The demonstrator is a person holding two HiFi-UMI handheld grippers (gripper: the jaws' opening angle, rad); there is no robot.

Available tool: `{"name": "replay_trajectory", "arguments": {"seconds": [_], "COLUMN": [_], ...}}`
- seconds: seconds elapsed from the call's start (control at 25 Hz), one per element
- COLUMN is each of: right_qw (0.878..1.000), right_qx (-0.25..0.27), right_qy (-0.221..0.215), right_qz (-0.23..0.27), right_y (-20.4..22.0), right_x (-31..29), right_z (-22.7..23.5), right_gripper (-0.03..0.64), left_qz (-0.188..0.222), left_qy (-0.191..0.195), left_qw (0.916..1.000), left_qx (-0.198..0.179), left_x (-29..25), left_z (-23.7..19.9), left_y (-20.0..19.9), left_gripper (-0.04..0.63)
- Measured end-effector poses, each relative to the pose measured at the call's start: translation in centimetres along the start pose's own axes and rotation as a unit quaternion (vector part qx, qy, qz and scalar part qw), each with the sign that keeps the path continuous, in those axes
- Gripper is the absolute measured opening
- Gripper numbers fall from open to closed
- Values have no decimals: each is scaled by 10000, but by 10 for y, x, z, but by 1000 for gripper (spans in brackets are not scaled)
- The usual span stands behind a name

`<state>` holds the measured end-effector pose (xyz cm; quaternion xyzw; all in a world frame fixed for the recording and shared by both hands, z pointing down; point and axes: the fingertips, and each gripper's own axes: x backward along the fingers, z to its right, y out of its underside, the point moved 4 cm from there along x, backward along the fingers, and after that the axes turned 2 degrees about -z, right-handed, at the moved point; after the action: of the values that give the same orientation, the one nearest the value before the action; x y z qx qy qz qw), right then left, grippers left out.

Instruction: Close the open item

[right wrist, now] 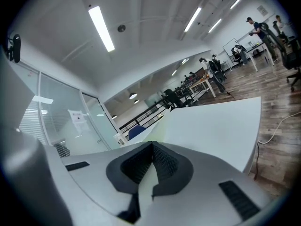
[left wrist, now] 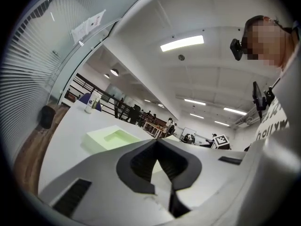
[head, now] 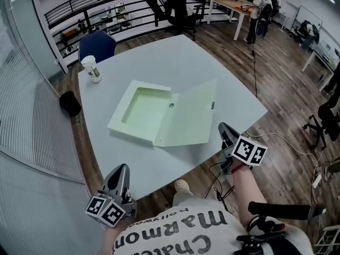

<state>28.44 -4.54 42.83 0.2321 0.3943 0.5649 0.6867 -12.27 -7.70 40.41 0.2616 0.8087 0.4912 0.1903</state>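
Observation:
A pale green file box (head: 141, 110) lies open on the light grey table (head: 212, 73), its shallow tray to the left and its flat lid (head: 188, 118) folded out to the right. My left gripper (head: 121, 169) hovers over the table's near edge, well short of the box, with its jaws shut and nothing in them. My right gripper (head: 223, 127) is near the lid's front right corner, also shut and empty. In the left gripper view the box (left wrist: 110, 138) lies beyond the closed left gripper (left wrist: 156, 141). The right gripper (right wrist: 151, 144) points along the table.
A white paper cup (head: 91, 68) stands at the far left corner of the table, in front of a blue chair (head: 97, 45). A black object (head: 70, 103) sits on the floor by the glass wall. Cables run over the wooden floor at right. People stand at distant desks.

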Motion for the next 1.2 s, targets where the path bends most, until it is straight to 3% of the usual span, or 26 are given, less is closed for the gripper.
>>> {"name": "replay_trajectory", "arguments": {"seconds": [0.2, 0.64, 1.0, 1.2], "right_qw": [9987, 9868, 9669, 9547], "right_qx": [463, 824, 1143, 1014], "right_qy": [-55, -1290, -2188, -2697], "right_qz": [-207, -535, -653, -749], "right_y": [-29, -66, -72, -71], "right_x": [-53, -114, -146, -169], "right_z": [24, -3, -66, -100], "right_gripper": [0, 0, 0, 0], "left_qz": [67, -33, 103, 310], "left_qy": [-94, -51, -574, -998], "left_qw": [9998, 10000, 9973, 9943], "left_qx": [153, -72, -438, -226], "left_x": [-61, -153, -131, -110], "left_z": [-10, -12, -11, -15], "left_y": [-9, -20, -47, -62], "left_gripper": [-9, -9, -9, -9]}}
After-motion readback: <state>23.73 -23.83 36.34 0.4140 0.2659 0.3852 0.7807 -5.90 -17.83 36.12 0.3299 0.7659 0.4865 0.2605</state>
